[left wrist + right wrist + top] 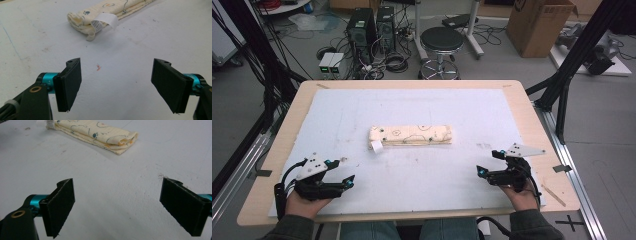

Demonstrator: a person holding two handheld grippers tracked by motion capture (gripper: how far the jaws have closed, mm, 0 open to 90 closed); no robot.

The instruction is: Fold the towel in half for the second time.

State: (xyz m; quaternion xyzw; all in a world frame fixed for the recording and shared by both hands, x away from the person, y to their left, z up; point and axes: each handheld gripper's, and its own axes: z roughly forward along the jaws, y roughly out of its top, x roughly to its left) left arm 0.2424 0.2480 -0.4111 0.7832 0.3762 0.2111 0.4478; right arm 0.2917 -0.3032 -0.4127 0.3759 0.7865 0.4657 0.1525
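Note:
A folded cream cloth point(411, 134) with small printed figures lies lengthwise at the middle of the white mat point(362, 105). A white label point(376, 146) sticks out at its left end. In the left gripper view the cloth point(82, 18) and its label point(106, 20) lie ahead of the jaws. My left gripper point(347, 172) rests near the front left of the mat, open and holding nothing. My right gripper point(488, 162) rests near the front right, also open with nothing between its jaws. The cloth point(100, 135) lies well ahead of it in the right gripper view.
The mat covers a light wooden table point(532, 115). Beyond the far edge stand a black stool point(441, 42), computer towers point(362, 30), cables and a cardboard box point(537, 25) on the floor. A black frame post point(572, 65) rises at the right.

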